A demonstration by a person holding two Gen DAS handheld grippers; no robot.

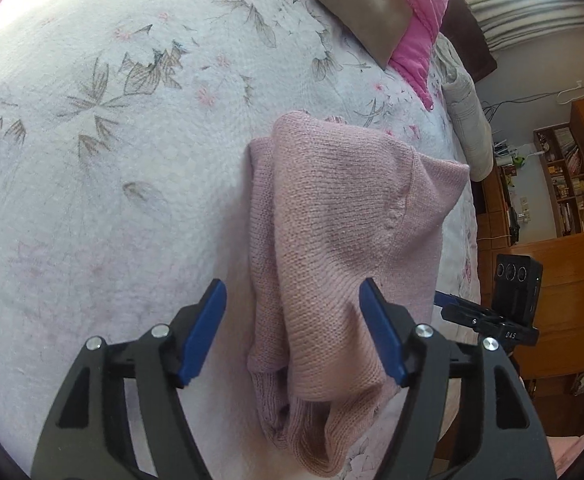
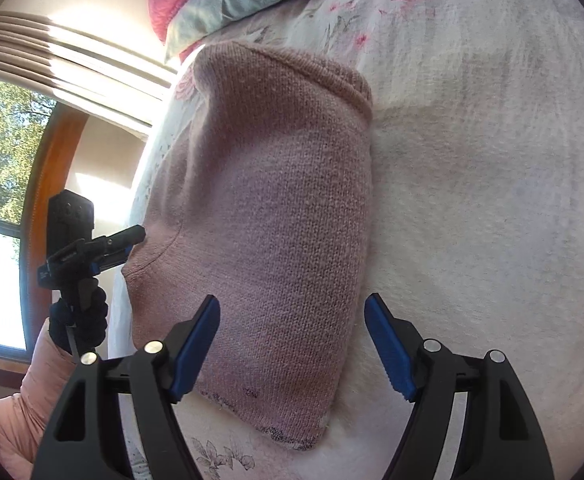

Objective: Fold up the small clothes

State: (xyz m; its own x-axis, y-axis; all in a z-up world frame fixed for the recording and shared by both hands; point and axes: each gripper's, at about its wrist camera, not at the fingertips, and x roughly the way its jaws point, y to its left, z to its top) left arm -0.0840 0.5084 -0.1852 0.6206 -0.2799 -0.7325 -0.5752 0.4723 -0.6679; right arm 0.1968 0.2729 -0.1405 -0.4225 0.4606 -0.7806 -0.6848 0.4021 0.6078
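The pink sweater (image 1: 332,240) lies folded on the bed (image 1: 112,160), on a white cover with flowers. The left gripper (image 1: 294,332) hangs over its near end with jaws spread wide, holding nothing. The right gripper (image 2: 292,344) is over the sweater too, jaws wide apart and empty. A pink pillow (image 1: 416,24) lies at the far end of the bed.

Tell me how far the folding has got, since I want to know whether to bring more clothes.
Done: the pink knit sweater lies folded into a narrow stack on the floral bedspread. In hand: nothing; left gripper and right gripper are both open above it. Left: its lower end looks bunched, so perhaps one more fold.
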